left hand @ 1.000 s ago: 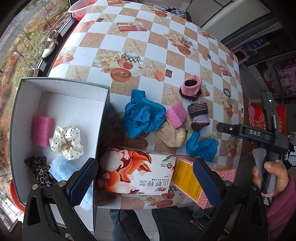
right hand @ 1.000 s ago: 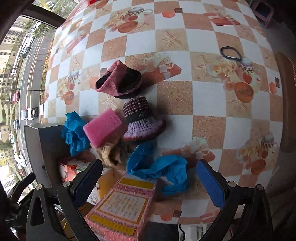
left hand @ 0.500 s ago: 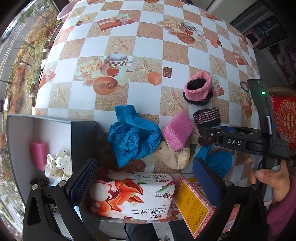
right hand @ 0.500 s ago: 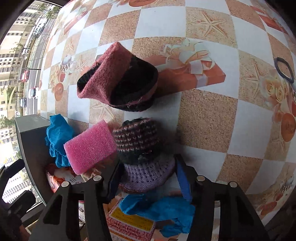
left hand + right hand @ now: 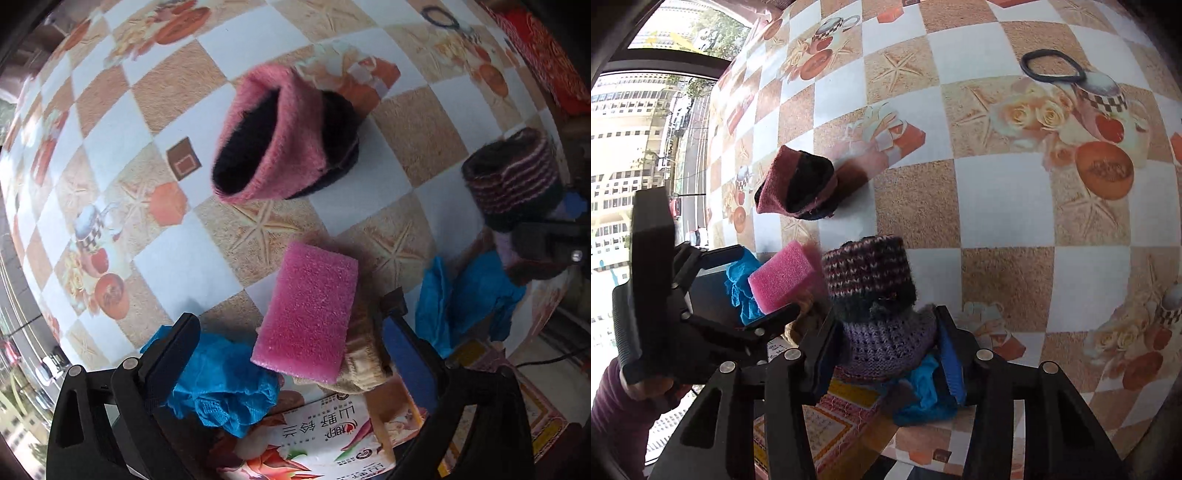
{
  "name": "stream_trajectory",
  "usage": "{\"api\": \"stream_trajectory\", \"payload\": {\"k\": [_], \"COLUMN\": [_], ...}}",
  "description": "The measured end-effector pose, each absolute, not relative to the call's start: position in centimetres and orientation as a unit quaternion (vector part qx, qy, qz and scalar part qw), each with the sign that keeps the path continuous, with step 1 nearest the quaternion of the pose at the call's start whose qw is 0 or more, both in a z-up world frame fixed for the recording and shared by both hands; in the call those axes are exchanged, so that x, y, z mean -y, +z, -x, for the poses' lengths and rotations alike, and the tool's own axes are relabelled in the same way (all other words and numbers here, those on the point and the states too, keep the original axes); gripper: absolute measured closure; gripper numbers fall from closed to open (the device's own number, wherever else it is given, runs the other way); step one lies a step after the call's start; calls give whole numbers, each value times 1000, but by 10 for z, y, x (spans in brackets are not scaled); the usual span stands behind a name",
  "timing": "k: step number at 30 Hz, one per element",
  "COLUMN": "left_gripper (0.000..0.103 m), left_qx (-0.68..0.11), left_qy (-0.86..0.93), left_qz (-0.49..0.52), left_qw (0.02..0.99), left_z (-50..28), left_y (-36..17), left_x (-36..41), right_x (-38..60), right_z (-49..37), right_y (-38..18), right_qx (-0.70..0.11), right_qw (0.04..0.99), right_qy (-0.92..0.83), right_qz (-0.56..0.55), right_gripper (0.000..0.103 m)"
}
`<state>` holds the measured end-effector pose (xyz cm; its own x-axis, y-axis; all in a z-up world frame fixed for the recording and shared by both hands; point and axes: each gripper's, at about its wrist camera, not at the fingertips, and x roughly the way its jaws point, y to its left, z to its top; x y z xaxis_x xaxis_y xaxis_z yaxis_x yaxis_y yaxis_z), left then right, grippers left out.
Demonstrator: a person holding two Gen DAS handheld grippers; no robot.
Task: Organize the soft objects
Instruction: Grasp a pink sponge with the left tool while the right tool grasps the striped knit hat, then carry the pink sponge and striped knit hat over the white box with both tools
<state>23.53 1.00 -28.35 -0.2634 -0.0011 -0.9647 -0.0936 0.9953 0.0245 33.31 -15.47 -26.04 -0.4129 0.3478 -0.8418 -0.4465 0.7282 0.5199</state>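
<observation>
Striped knit hat (image 5: pixel 877 306), dark bands over a lilac brim, sits pinched at the brim between the blue pads of the right gripper (image 5: pixel 886 349); the jaws have drawn in on both sides of the wool and the knit bulges above them. It looks raised off the checked tablecloth (image 5: pixel 1004 206), though the frames do not settle that. Just beside it, toward the window side, a pink sponge (image 5: pixel 308 314) lies propped on a beige knit piece (image 5: pixel 364 363). The left gripper (image 5: pixel 291 354) stands spread wide around the sponge, pads clear of it on both sides, nothing pinched. Blue crumpled cloth (image 5: pixel 221 384) lies under the left finger; a second blue cloth (image 5: pixel 469 295) lies further along under the striped hat. A pink-and-black knit cuff (image 5: pixel 280 136) stands apart on the cloth, untouched. A black hair tie (image 5: pixel 1052 66) lies well off toward the far edge. A printed tissue pack (image 5: pixel 314 439) and a patterned box (image 5: pixel 820 417) sit at the near edge. Judgement: sorting is mid-way at best, with one item in hand, the sponge likely next, and both blue cloths, the beige piece, the cuff and the hair tie left loose.
</observation>
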Motion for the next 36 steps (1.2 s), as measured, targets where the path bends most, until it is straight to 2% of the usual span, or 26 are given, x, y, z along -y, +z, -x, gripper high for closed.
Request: {"api": "stream_trajectory", "payload": {"k": [5, 8, 10, 11, 12, 24, 32, 36], "left_gripper": [6, 16, 41, 50, 52, 52, 52, 52], "left_qx": [-805, -810, -815, -809, -802, -706, -684, -678], "left_qy": [38, 31, 25, 23, 20, 93, 86, 76], "left_qz": [40, 58, 68, 67, 70, 98, 110, 106], "left_qw": [591, 582, 575, 584, 592, 695, 716, 723], "left_z": [-243, -249, -250, -250, -251, -229, -189, -164], "left_y": [-301, -306, -310, -306, -303, -221, -179, -174], "left_x": [-17, -20, -19, -19, -20, -41, -12, 15], "right_x": [178, 181, 184, 186, 184, 215, 235, 251], "right_z": [-333, -332, -328, -328, -325, -315, -293, -274], "right_y": [-254, -253, -250, -249, -251, -230, -221, -213], "right_qx": [-758, -760, -760, -760, -759, -737, -738, -738], "right_qw": [539, 537, 538, 539, 541, 588, 602, 608], "right_qy": [367, 365, 363, 361, 360, 332, 303, 291], "right_qz": [0, -15, -22, -25, -27, -27, -27, -26], "right_gripper": [53, 53, 53, 53, 53, 53, 53, 53]}}
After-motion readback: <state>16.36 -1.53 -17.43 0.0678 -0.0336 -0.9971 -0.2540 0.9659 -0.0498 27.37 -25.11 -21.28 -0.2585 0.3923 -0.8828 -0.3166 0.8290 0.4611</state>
